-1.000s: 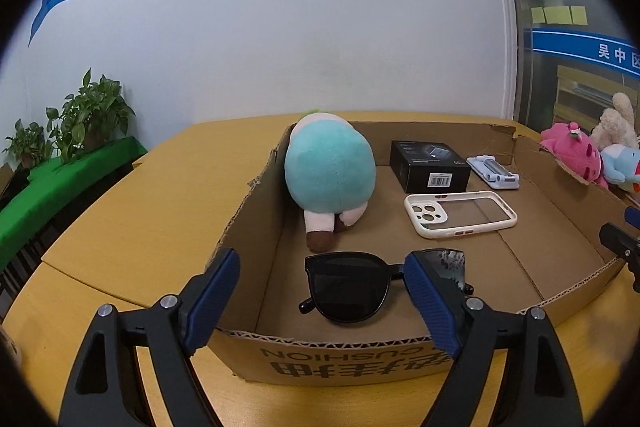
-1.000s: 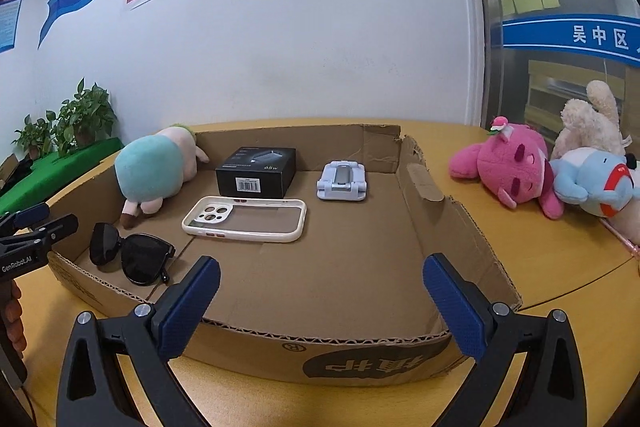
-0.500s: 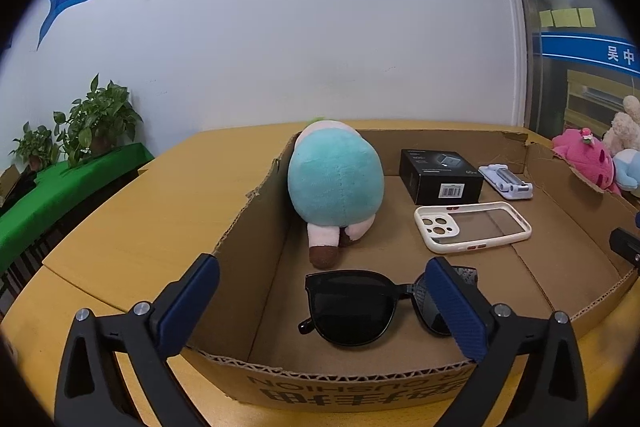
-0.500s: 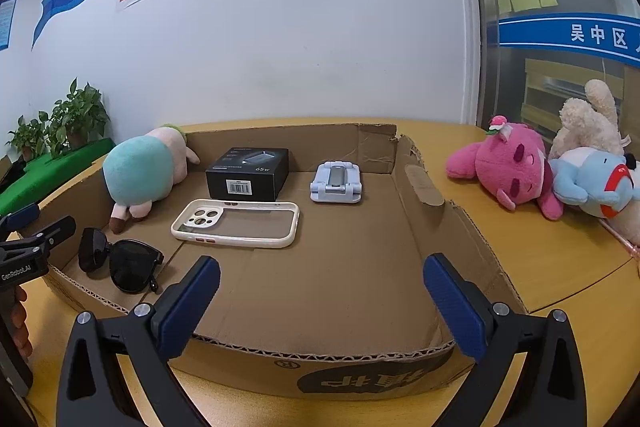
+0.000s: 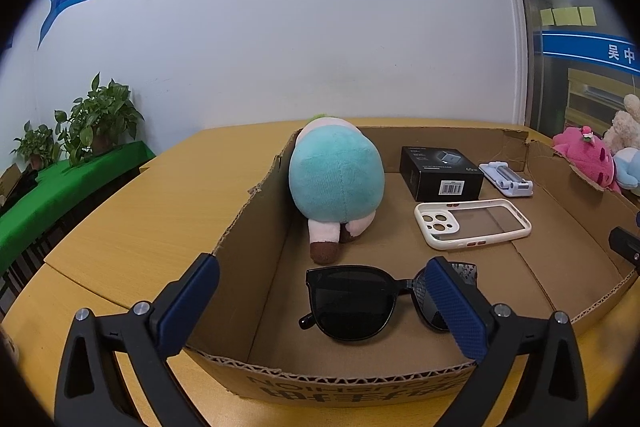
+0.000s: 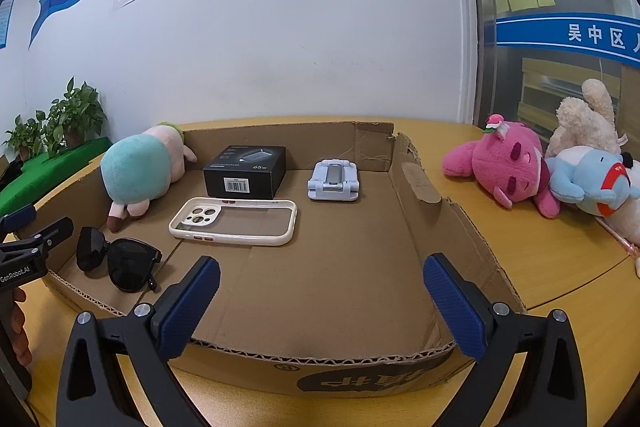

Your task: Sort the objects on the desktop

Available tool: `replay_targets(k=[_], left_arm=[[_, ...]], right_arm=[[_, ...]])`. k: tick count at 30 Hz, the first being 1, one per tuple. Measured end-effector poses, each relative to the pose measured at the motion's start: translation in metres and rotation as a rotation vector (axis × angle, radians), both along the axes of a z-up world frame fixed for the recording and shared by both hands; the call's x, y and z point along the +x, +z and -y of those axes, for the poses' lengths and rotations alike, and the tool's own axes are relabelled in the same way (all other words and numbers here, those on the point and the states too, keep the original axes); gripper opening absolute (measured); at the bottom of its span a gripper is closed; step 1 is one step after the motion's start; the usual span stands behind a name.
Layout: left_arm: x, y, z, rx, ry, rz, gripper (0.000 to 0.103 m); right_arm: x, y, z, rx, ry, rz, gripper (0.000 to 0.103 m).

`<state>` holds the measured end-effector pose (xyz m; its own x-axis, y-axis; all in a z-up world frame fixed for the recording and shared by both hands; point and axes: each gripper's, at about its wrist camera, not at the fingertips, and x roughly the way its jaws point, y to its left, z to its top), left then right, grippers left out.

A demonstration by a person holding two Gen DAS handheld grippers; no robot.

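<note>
- Left claw point(image 5: 320, 303) spread wide, holding nothing, poised above the near wall of the cardboard box point(image 5: 256, 231)
- Black sunglasses point(image 5: 360, 301) lie on the box floor just past its fingers
- Right claw point(image 6: 320, 301) equally wide and empty, over the box's bare near floor
- Farther in: white phone case point(image 6: 234, 221), black carton point(image 6: 246, 177), pale blue stand point(image 6: 334, 181), teal plush point(image 6: 138, 177)
- Pink plush point(image 6: 508, 167) rests outside on the worktop point(image 6: 540, 247)

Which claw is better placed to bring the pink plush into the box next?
Probably the right claw: the pink plush lies outside the box, past its right wall. The left claw is open at the box's left end, over the sunglasses.
</note>
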<state>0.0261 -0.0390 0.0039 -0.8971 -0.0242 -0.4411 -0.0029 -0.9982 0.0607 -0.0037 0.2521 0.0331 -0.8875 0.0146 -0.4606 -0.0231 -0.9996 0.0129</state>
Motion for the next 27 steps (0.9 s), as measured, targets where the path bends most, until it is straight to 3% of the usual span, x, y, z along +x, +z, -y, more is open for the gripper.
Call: replay_targets(k=[27], left_arm=[[-0.0038,0.0011,0.0014,-0.002,-0.012,0.0,0.102]], right_arm=[[0.0,0.0,0.0,0.0,0.001,0.0,0.103]])
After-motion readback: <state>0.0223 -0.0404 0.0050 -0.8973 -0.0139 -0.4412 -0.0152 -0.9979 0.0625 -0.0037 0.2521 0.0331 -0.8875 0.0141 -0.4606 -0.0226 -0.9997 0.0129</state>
